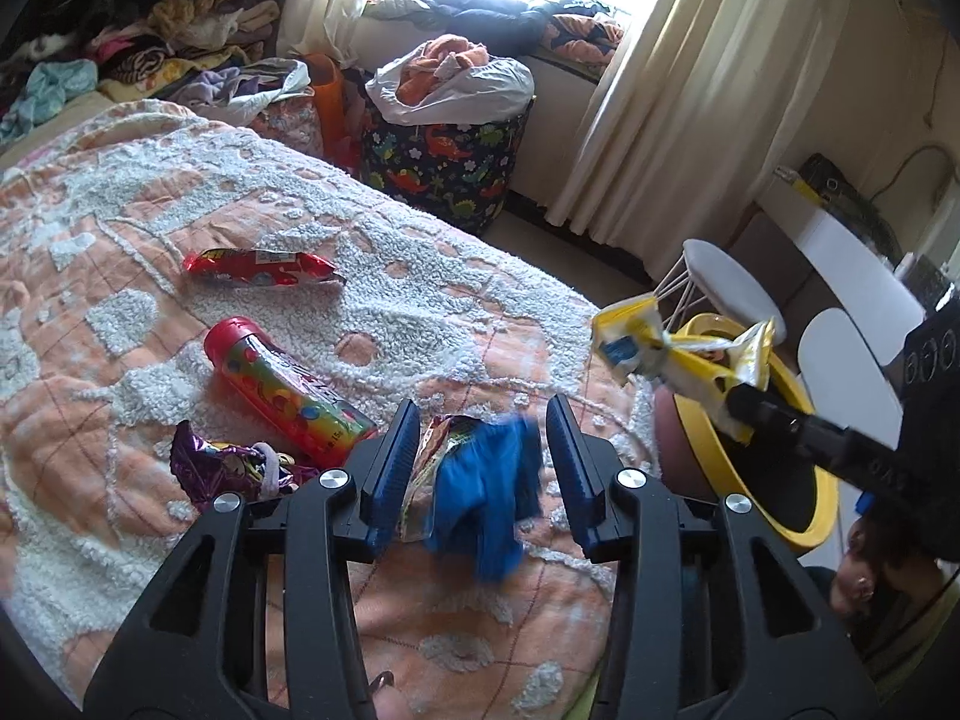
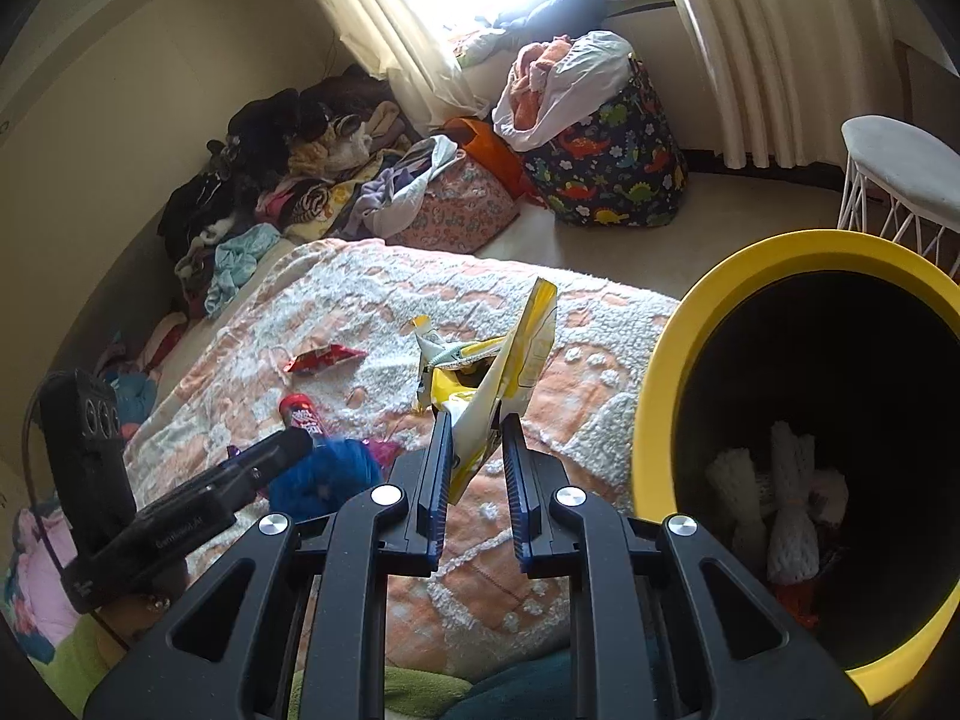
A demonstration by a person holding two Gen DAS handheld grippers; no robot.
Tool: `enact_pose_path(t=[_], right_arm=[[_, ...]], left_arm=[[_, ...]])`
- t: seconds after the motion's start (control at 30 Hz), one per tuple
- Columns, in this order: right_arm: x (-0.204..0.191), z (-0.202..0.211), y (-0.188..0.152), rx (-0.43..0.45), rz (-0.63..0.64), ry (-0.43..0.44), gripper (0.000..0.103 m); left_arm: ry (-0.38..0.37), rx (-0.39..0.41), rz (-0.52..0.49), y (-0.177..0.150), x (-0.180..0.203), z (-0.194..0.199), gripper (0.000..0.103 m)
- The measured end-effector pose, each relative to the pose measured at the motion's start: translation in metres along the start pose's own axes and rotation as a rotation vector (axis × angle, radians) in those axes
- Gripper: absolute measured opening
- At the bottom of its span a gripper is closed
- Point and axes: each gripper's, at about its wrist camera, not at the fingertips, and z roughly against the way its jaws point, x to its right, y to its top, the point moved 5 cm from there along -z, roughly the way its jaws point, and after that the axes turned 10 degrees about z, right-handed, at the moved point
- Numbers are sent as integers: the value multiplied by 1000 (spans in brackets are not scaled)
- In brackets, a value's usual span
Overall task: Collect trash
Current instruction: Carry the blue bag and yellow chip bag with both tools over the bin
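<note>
My right tongs (image 2: 474, 444) are clamped on a crumpled yellow wrapper (image 2: 510, 360), held up just beside the yellow-rimmed bin (image 2: 666, 360), which already has some white bundles at its bottom — so part of the collecting looks done. My left tongs (image 1: 483, 450) stand apart over the bed (image 1: 120, 228), a blue wrapper (image 1: 486, 504) blurred loosely between them, not pinched. Left on the blanket, as I judge it: a red packet (image 1: 258, 267), a red-capped candy tube (image 1: 282, 390) and a purple foil wrapper (image 1: 228, 462) — all well short of the bin.
</note>
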Motion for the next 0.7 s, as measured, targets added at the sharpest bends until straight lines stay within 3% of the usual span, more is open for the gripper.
enact_pose_path(t=[0.1, 0.2, 0.37, 0.53, 0.67, 0.7], right_arm=[[7, 6, 2, 14, -17, -1, 16], [13, 11, 5, 30, -30, -2, 16], [24, 25, 11, 61, -56, -6, 16], [39, 40, 17, 101, -88, -18, 16], [54, 52, 21, 134, -126, -36, 16], [58, 55, 21, 140, -135, -40, 16]], left_arm=[[6, -19, -36, -4, 6, -5, 15], [15, -43, -96, -10, 16, -8, 8], [-9, -79, -184, -20, 35, -7, 8], [28, -162, -303, -46, 45, -12, 34], [65, -212, -383, -68, 50, -19, 34], [68, -224, -401, -72, 52, -21, 25]])
